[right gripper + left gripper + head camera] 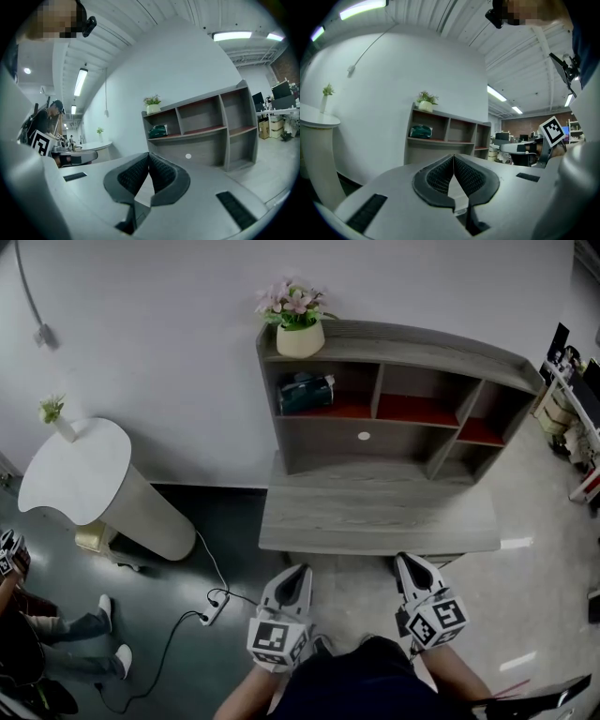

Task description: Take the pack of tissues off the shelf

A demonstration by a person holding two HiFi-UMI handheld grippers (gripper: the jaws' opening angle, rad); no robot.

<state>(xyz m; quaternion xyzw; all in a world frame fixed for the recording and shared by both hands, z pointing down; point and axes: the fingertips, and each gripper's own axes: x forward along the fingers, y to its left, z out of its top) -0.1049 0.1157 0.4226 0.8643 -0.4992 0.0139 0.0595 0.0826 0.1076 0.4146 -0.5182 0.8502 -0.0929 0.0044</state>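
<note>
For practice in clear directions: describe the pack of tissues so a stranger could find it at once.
A grey shelf unit stands against the white wall. The pack of tissues lies in its upper left compartment, just below the potted flowers. It is dark green, and it is the only thing seen in any compartment.

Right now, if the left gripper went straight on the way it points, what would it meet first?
Probably the shelf, at its grey panel below and right of the tissues. Whether the left gripper would clear the desk top first is unclear.
</note>
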